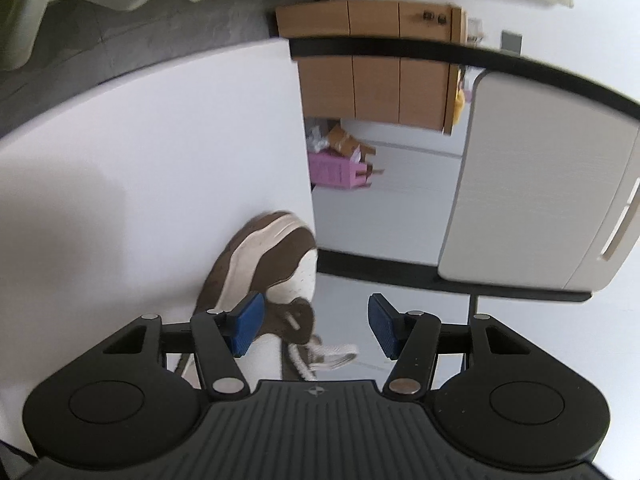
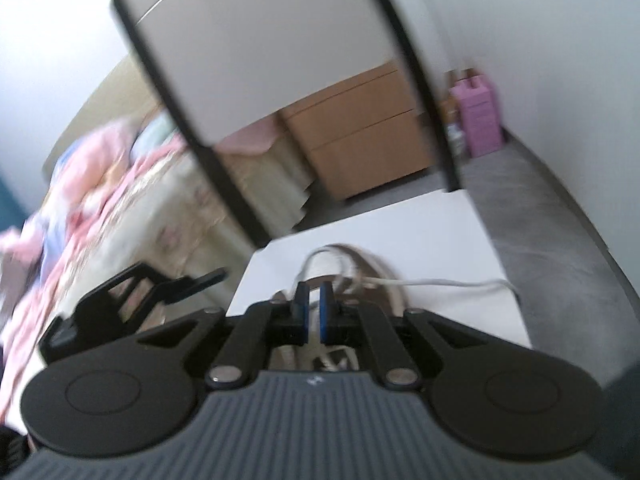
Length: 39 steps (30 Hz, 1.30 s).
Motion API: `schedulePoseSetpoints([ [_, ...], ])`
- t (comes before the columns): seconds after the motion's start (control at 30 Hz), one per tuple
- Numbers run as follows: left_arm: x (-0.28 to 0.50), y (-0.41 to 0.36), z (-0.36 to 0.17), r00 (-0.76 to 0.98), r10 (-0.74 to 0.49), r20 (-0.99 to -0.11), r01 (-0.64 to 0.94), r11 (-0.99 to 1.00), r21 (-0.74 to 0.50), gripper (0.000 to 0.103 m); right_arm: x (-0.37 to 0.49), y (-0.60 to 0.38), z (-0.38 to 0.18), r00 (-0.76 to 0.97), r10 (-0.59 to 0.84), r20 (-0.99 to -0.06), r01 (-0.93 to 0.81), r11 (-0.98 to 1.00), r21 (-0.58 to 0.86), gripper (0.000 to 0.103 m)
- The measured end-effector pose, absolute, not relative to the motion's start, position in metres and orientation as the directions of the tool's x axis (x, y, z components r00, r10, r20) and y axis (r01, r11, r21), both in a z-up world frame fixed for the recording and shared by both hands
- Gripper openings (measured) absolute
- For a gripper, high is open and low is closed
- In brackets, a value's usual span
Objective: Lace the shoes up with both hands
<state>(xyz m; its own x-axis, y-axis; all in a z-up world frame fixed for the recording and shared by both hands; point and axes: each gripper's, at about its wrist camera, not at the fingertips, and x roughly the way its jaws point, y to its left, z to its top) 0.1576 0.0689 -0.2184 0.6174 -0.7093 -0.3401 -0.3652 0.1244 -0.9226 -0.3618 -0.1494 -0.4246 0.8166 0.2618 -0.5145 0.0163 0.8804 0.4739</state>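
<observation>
A brown and white sneaker (image 1: 260, 264) lies on the white table (image 1: 140, 184), close in front of my left gripper (image 1: 316, 316). That gripper is open, its blue pads (image 1: 246, 322) wide apart with nothing between them. The loose white shoelace (image 1: 324, 356) lies just below the gap. In the blurred right wrist view my right gripper (image 2: 314, 306) has its pads almost together at the shoe (image 2: 360, 276). A loop of the white shoelace (image 2: 320, 254) arcs up from the pad tips, and another strand (image 2: 452, 282) trails right across the table.
The table's edge (image 2: 500, 248) drops to a grey floor (image 2: 560, 240). Beyond stand a white panel in a black frame (image 1: 532, 184), a wooden drawer unit (image 1: 372, 80) and a pink box (image 1: 336, 172). A bed with pink bedding (image 2: 100, 184) is on the left.
</observation>
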Motion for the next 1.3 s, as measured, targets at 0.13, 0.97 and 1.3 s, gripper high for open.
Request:
schedulePoseSetpoints([
  [0.13, 0.149, 0.062, -0.219, 0.656, -0.673, -0.342, -0.409, 0.063, -0.91, 0.061, -0.362, -0.158, -0.285, 0.813, 0.216, -0.541, 0.083, 0.876, 0.475, 0.006],
  [0.97, 0.134, 0.025, -0.223, 0.706, -0.531, -0.468, -0.53, 0.042, -0.847, 0.019, -0.006, -0.258, -0.179, 0.784, 0.208, -0.584, 0.094, 0.891, 0.444, 0.022],
  [1.3, 0.135, 0.023, -0.208, 0.71, -0.489, -0.507, -0.519, 0.124, -0.846, 0.003, 0.057, -0.256, -0.141, 0.774, 0.169, -0.611, 0.049, 0.945, 0.323, 0.03],
])
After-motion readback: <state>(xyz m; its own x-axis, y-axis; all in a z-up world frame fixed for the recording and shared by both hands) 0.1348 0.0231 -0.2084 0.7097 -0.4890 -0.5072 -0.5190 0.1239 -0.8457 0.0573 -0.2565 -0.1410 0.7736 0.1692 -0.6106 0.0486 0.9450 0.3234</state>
